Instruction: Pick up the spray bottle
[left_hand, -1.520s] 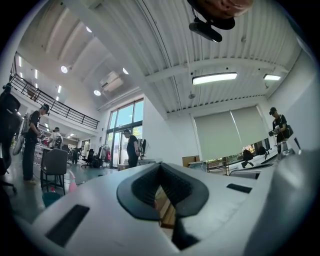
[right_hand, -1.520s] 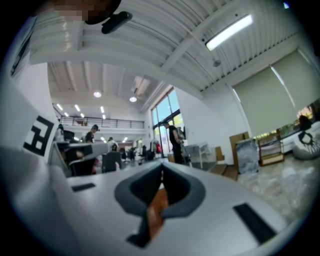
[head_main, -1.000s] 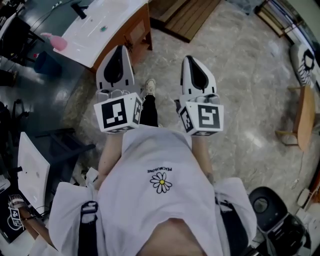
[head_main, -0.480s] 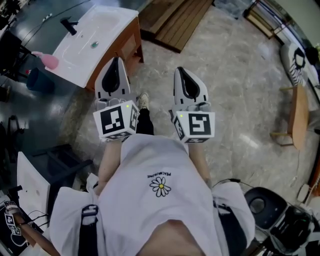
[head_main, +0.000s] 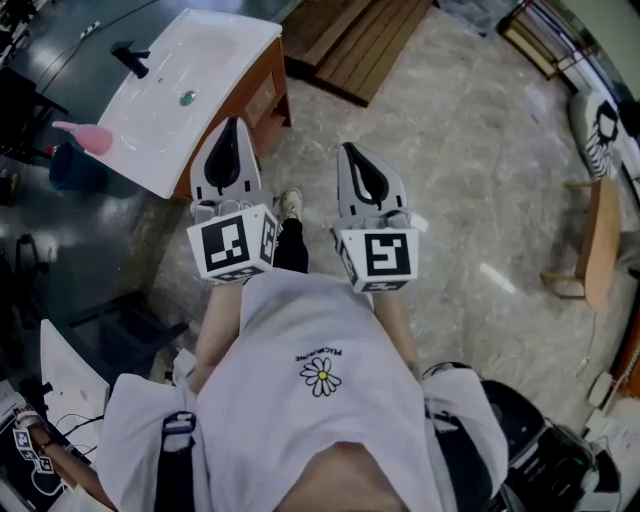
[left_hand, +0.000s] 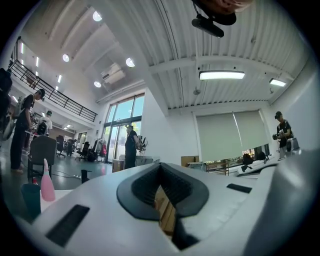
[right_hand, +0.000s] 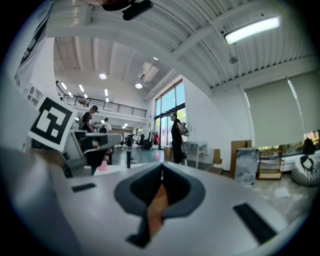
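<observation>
- The pink spray bottle (head_main: 86, 137) stands at the far left corner of the white desk (head_main: 215, 60), just beside a teal container (head_main: 68, 167). A second ago it sat higher and nearer the edge of the head view. It has now slid down and inward, and more of the desk top and its basin shows.
- I judge from this that the person has stepped and turned toward the desk, so the approach is under way and nothing has been grasped yet.
- The left tool (head_main: 232, 128) is closed, its jaws pressed together with nothing between them. It points past the near right edge of the desk, well apart from the bottle.
- The right tool (head_main: 347, 152) is also narrow and empty. It has drawn in toward the left one and hangs over the stone floor (head_main: 470, 150).
- In the left gripper view the bottle (left_hand: 46, 182) stands upright far off to the left of the jaws, so that tool is not lined up on it.
- What remains, in my judgement, is to swing a tool left toward the bottle, open it, and close it around the body below the trigger head.
</observation>
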